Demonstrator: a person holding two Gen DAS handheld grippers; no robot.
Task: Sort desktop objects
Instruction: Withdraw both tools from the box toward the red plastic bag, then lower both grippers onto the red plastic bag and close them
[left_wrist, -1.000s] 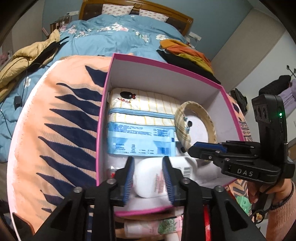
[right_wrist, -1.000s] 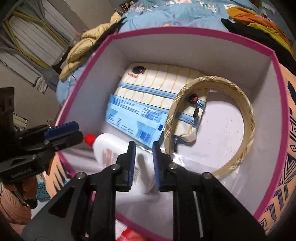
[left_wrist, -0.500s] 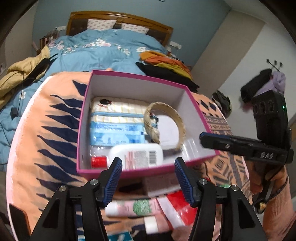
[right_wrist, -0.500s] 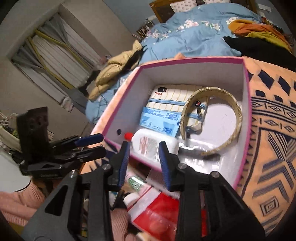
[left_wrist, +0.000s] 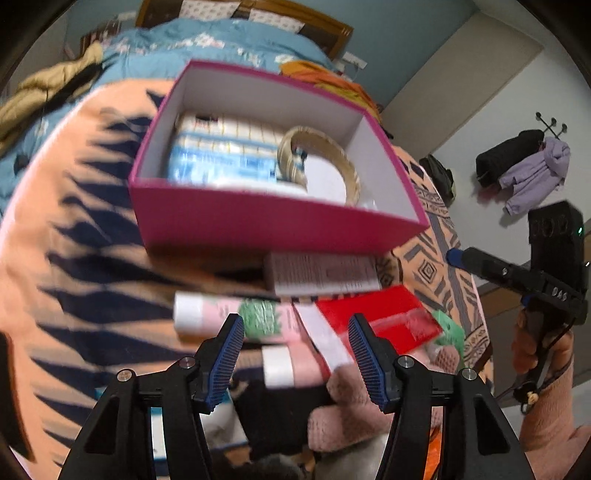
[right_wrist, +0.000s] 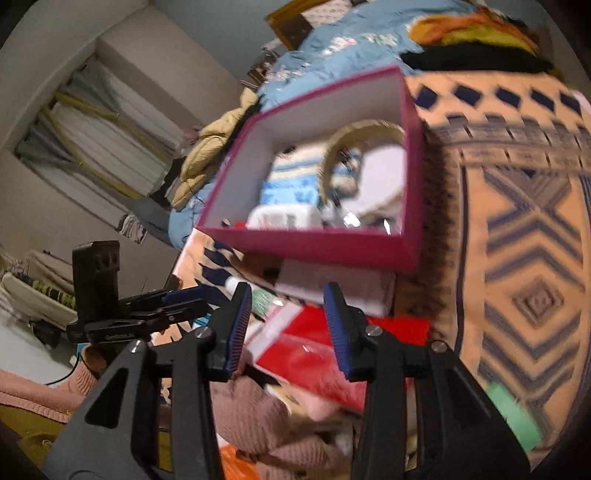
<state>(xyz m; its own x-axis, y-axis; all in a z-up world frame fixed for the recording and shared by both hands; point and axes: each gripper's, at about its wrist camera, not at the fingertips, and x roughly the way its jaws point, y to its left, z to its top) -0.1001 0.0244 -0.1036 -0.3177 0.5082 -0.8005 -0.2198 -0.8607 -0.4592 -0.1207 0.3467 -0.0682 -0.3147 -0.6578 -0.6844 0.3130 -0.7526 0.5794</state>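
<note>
A pink box (left_wrist: 266, 218) (right_wrist: 317, 247) stands on the orange patterned cloth and holds a striped pouch (left_wrist: 229, 134), a blue packet (left_wrist: 221, 166), a plaid hairband (left_wrist: 347, 173) (right_wrist: 332, 151) and a white bottle (right_wrist: 284, 218). In front of the box lie a brown carton (left_wrist: 321, 275), a pink tube with a white cap (left_wrist: 229, 314) and a red packet (left_wrist: 376, 317) (right_wrist: 325, 354). My left gripper (left_wrist: 295, 354) is open above the tube and packet, holding nothing. My right gripper (right_wrist: 286, 325) is open over the red packet, also holding nothing.
A bed with a blue floral quilt (left_wrist: 184, 40) and piled clothes lies behind the table. A pink knitted sleeve (right_wrist: 266, 424) sits below the grippers. A coat rack with jackets (left_wrist: 532, 166) stands at the right wall. Stacked boards (right_wrist: 103, 136) lean at the left.
Both grippers have pulled back out of the box toward the table's near edge and opened wider. The white bottle stays lying inside the box.
</note>
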